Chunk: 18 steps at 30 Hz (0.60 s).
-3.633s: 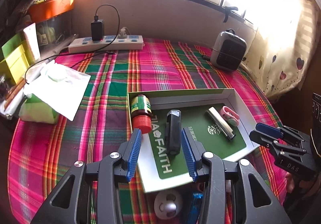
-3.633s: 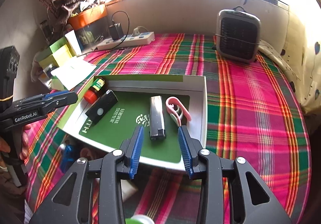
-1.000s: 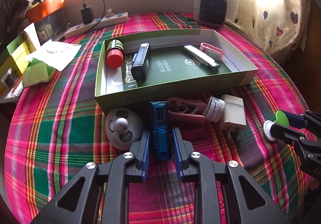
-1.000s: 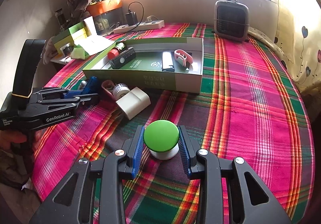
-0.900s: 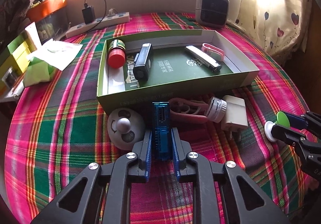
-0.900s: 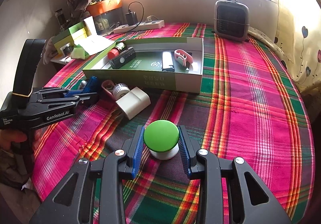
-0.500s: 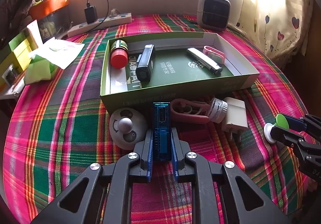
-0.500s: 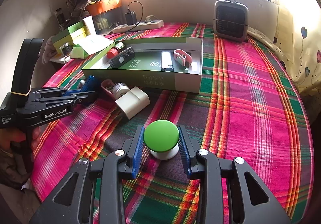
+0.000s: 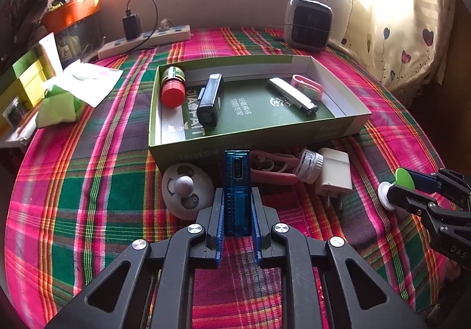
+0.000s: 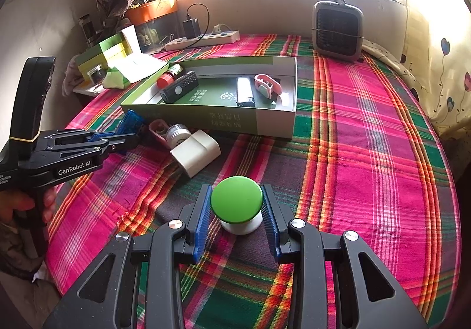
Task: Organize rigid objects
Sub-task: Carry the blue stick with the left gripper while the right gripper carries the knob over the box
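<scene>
My left gripper [image 9: 237, 196] is shut on a translucent blue USB device [image 9: 237, 181], which stands up from its jaws just before the front wall of the green box [image 9: 256, 149]. The right wrist view shows that gripper [image 10: 129, 134] at the left, in a person's hand. My right gripper [image 10: 237, 211] is shut on a green-capped white knob [image 10: 237, 199]. Its pads press the cap's sides. In the box lie a red-capped bottle [image 9: 172, 87], a black device [image 9: 210, 100], a silver lighter [image 9: 291, 96] and a pink clip [image 9: 306, 87].
Before the box lie a white round toy [image 9: 187, 190], a pink tool [image 9: 273, 170], a small clear jar [image 9: 309, 165] and a white charger plug [image 9: 334, 171]. A heater [image 9: 307, 24] and a power strip [image 9: 144, 41] stand at the back. A tissue pack [image 9: 59, 105] sits left.
My left jaws have closed onto the blue USB device and drawn back slightly from the box. The right gripper and its green-capped knob have not moved.
</scene>
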Each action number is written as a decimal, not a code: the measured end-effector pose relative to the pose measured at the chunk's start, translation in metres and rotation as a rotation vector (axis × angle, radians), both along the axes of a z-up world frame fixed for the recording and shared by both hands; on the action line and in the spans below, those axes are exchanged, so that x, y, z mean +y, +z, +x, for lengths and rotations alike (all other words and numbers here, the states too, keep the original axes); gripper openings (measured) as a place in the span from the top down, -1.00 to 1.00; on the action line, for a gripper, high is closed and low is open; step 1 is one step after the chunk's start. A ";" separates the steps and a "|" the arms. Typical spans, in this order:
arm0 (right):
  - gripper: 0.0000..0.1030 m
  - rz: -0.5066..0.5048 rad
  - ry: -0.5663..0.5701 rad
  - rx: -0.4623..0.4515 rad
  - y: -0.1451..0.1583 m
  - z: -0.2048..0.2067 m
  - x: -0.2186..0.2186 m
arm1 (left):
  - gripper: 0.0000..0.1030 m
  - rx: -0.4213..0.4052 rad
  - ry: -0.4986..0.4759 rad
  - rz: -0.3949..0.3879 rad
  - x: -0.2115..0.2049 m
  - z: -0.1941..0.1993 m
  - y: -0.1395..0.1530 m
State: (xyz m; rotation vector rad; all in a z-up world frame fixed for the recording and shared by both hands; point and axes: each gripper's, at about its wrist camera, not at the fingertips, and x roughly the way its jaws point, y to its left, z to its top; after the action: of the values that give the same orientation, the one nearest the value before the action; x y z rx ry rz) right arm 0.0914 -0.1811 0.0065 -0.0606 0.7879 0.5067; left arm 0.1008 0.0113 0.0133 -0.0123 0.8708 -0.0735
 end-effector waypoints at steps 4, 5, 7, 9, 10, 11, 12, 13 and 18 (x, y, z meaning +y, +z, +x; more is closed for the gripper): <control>0.33 0.010 0.000 -0.006 0.005 0.000 0.000 | 0.71 -0.008 -0.012 -0.020 0.001 -0.002 0.006; 0.33 0.014 0.001 -0.007 0.007 0.000 -0.001 | 0.71 -0.010 -0.014 -0.025 0.001 -0.002 0.007; 0.33 0.019 0.000 -0.011 0.010 0.000 -0.001 | 0.71 -0.014 -0.018 -0.031 0.002 -0.002 0.010; 0.33 0.023 -0.002 -0.016 0.013 0.000 -0.001 | 0.71 -0.018 -0.024 -0.041 0.002 -0.003 0.014; 0.33 0.027 -0.002 -0.019 0.015 0.000 -0.001 | 0.71 -0.021 -0.026 -0.044 0.002 -0.003 0.015; 0.33 0.029 -0.003 -0.022 0.016 0.000 -0.001 | 0.71 -0.025 -0.030 -0.048 0.002 -0.003 0.018; 0.33 0.031 -0.004 -0.026 0.018 0.000 -0.001 | 0.71 -0.030 -0.034 -0.048 0.002 -0.003 0.020; 0.33 0.032 -0.004 -0.028 0.019 0.001 -0.001 | 0.71 -0.036 -0.037 -0.044 0.002 -0.003 0.022; 0.33 0.039 -0.001 -0.045 0.027 0.005 0.001 | 0.71 -0.061 -0.049 -0.034 0.000 -0.001 0.033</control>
State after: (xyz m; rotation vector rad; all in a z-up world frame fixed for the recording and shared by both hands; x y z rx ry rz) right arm 0.0960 -0.1804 0.0330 -0.0356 0.7338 0.5176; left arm 0.0995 0.0116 0.0463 -0.0197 0.8085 -0.1341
